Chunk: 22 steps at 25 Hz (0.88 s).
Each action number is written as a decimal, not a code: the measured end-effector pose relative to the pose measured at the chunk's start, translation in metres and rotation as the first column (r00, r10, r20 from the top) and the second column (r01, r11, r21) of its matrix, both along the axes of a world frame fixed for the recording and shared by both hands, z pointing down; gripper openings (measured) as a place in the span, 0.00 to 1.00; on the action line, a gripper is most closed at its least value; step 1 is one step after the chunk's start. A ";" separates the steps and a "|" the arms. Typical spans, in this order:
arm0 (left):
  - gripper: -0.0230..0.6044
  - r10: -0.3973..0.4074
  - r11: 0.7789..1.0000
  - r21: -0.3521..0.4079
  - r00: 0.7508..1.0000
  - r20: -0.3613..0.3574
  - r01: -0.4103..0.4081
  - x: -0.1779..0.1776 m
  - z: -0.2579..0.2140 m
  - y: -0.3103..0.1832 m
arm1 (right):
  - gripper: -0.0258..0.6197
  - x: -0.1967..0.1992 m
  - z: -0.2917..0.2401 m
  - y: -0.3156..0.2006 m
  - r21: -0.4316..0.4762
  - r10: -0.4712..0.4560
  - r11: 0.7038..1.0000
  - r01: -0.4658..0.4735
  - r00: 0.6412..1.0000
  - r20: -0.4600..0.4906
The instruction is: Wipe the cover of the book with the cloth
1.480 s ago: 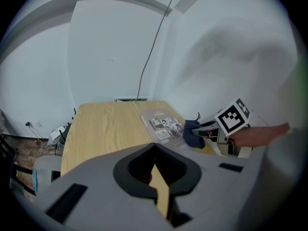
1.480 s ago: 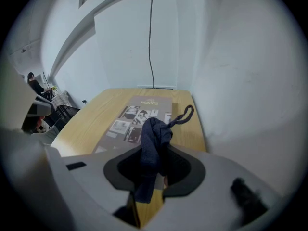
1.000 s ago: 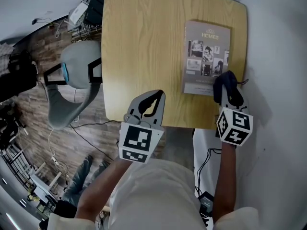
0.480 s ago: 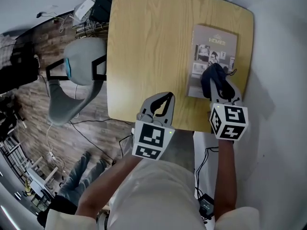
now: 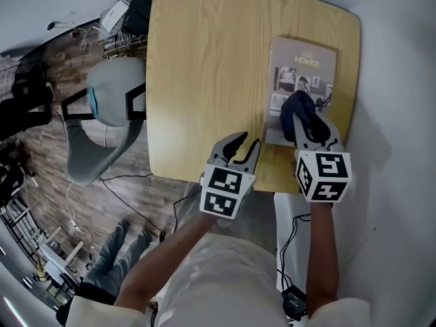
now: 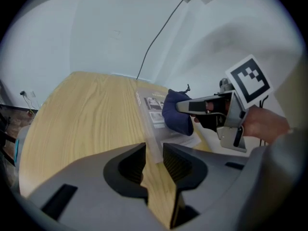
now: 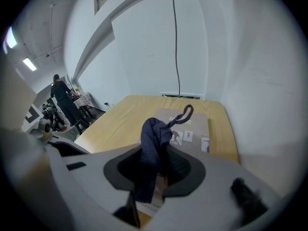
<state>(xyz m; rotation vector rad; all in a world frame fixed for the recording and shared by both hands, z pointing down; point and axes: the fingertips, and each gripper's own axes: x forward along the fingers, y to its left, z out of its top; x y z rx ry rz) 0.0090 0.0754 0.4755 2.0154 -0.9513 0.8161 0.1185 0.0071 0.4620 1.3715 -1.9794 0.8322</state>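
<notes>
The grey book [image 5: 303, 67] lies flat on the right side of the wooden table [image 5: 204, 60]. My right gripper [image 5: 310, 125] is shut on the dark blue cloth [image 5: 297, 112], and the bunched cloth rests on the lower part of the cover. In the right gripper view the cloth [image 7: 155, 138] hangs between the jaws over the book [image 7: 192, 124]. My left gripper [image 5: 245, 143] hovers at the table's near edge, just left of the book's near corner. Its jaws have just been opening and nothing is between them. In the left gripper view the book [image 6: 151, 105] and cloth [image 6: 177, 110] lie ahead.
A grey chair [image 5: 109, 101] stands left of the table over a wood floor strewn with cables [image 5: 122, 182]. A power strip [image 5: 112, 16] lies at the far left corner. A white wall runs along the table's right side. A person [image 7: 60, 97] stands far off.
The right gripper slid the cloth left from the book's near right corner onto the lower cover. The left gripper moved right toward the book's corner and its jaws parted.
</notes>
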 end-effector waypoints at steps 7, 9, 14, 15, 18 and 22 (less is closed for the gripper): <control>0.16 -0.011 0.999 -0.033 0.999 -0.032 0.010 0.007 0.021 -0.006 | 0.21 -0.008 0.006 -0.001 0.000 -0.007 1.000 0.007 1.000 0.015; 0.16 -0.011 0.999 -0.040 0.998 -0.055 0.009 0.010 0.022 -0.005 | 0.21 -0.010 0.006 -0.002 0.003 -0.014 1.000 0.014 1.000 0.018; 0.17 -0.003 0.998 -0.055 0.998 -0.070 -0.001 0.018 0.032 -0.002 | 0.21 -0.014 0.008 -0.005 0.009 -0.027 1.000 0.027 1.000 0.016; 0.17 -0.002 0.998 -0.057 0.997 -0.071 -0.003 0.019 0.035 -0.001 | 0.21 -0.014 0.008 -0.005 0.011 -0.027 1.000 0.027 1.000 0.016; 0.21 0.001 0.999 -0.054 0.997 -0.074 -0.005 0.021 0.039 0.000 | 0.21 -0.015 0.006 -0.006 0.020 -0.027 0.999 0.026 0.999 0.020; 0.22 0.010 0.999 -0.042 0.999 -0.038 -0.011 0.020 0.040 0.001 | 0.21 -0.019 0.003 -0.007 0.033 -0.036 0.999 0.036 0.999 0.023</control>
